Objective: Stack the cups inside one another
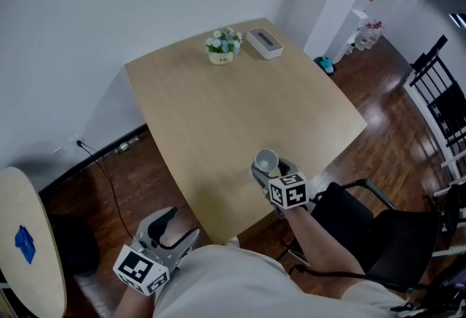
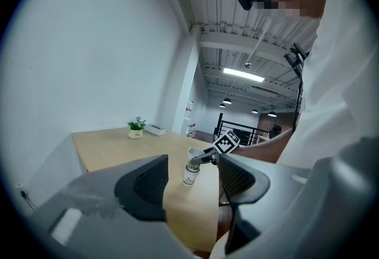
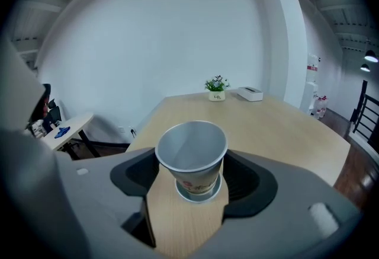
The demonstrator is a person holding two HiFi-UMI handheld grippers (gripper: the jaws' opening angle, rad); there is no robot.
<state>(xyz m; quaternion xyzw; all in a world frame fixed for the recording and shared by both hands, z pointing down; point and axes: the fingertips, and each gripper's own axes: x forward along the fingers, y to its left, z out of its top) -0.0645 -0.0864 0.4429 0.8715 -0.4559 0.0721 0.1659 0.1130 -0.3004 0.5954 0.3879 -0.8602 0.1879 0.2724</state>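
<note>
Right hand-held gripper (image 3: 194, 179) clamps upper cup (image 3: 192, 154) nested in lower cup (image 3: 200, 195).

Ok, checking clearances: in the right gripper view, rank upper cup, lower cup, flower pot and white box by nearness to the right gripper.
1. upper cup, between the fingers
2. lower cup, just beneath it
3. flower pot and white box, far edge: too close to call

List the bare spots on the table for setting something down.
Bare: table middle and left, between plant pot and white box at the far edge and the near edge. Crowded: near-right edge, cups in right gripper.
</note>
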